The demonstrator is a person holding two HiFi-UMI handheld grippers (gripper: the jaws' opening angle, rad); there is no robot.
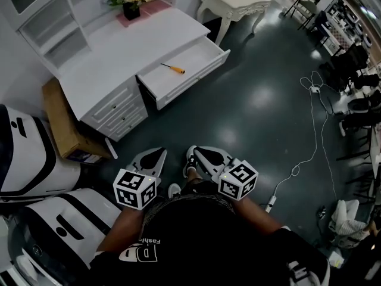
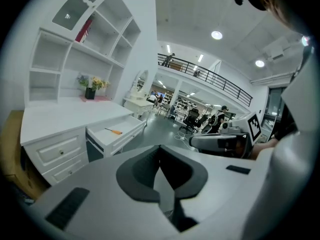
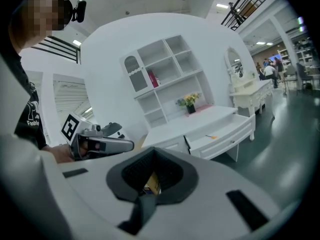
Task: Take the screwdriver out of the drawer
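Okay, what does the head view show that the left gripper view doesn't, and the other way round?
Only the head view: the person's white shoe and the bulky white, black-striped objects at the left, which I can't identify. Only the left gripper view: the red book on the upper white shelves, the railed balcony and the round ceiling lights. Both: the orange-handled screwdriver lying in the open white drawer, and the yellow flowers in a dark pot.

White word "Fashi", cut off, is printed on the person's black fabric shirt [image 1: 202, 237], larger white letters beside it unreadable
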